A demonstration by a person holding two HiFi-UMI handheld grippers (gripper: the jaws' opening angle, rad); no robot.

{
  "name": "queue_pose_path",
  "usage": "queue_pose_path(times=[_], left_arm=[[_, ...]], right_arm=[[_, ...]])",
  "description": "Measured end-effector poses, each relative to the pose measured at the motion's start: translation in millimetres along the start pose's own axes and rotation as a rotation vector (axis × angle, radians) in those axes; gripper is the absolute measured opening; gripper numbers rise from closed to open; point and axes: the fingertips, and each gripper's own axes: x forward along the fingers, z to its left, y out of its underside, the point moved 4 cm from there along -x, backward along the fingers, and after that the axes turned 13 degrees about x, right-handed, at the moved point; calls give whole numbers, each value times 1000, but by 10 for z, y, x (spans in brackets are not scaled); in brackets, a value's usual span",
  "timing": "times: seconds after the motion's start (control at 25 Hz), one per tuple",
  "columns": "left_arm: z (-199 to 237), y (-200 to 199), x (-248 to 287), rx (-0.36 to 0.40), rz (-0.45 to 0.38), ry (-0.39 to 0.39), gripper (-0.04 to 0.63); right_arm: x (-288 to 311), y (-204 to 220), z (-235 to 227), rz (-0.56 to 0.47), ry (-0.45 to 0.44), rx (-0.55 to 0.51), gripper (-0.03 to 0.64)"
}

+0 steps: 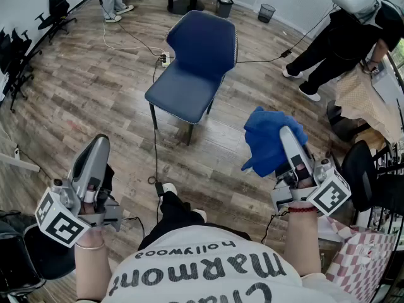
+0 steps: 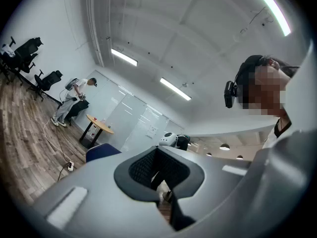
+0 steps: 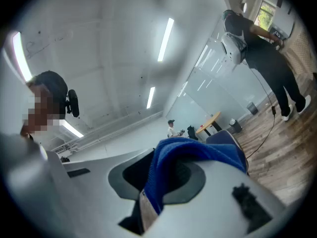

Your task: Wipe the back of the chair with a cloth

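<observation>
We see right gripper [image 1: 285, 133] pinching bunched blue cloth [image 1: 268, 142], near us, right of chair [image 1: 183, 90]. Left gripper [image 1: 98, 142] jaws pressed together, empty. Chair back [image 1: 207, 40] far, well apart. Risks we judge: loose cloth slips from pinch; unsteadied chair slides under wipe.

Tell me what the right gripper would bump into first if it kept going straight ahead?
Most likely the chair. The right gripper, shut on the cloth, aims over bare floor at the backrest's edge, though depth is unclear and it might slip past.
</observation>
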Motion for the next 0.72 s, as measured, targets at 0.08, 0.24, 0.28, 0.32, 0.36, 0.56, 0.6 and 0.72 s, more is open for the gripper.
queue_pose_path(times=[0.08, 0.24, 0.28, 0.32, 0.36, 0.56, 0.6, 0.72], left_arm=[[-4, -10, 6, 1, 1, 0, 7], [-10, -23, 17, 4, 0, -1, 7], [-11, -21, 17, 4, 0, -1, 7], [-14, -17, 17, 4, 0, -1, 7], [-20, -13, 17, 4, 0, -1, 8], [-95, 33, -3, 5, 0, 0, 8], [-102, 36, -7, 5, 0, 0, 8], [-112, 25, -2, 10, -3, 2, 8]], right_arm=[[3, 0, -1, 4, 7, -4, 60], [7, 5, -3, 13, 11, -10, 60], [7, 11, -7, 14, 9, -6, 60], [6, 16, -10, 16, 6, -2, 60], [3, 20, -13, 17, 5, 0, 60], [-57, 31, -6, 23, 7, -15, 60], [-62, 38, -2, 24, 2, -13, 60], [-51, 52, 21, 39, -13, -20, 61]])
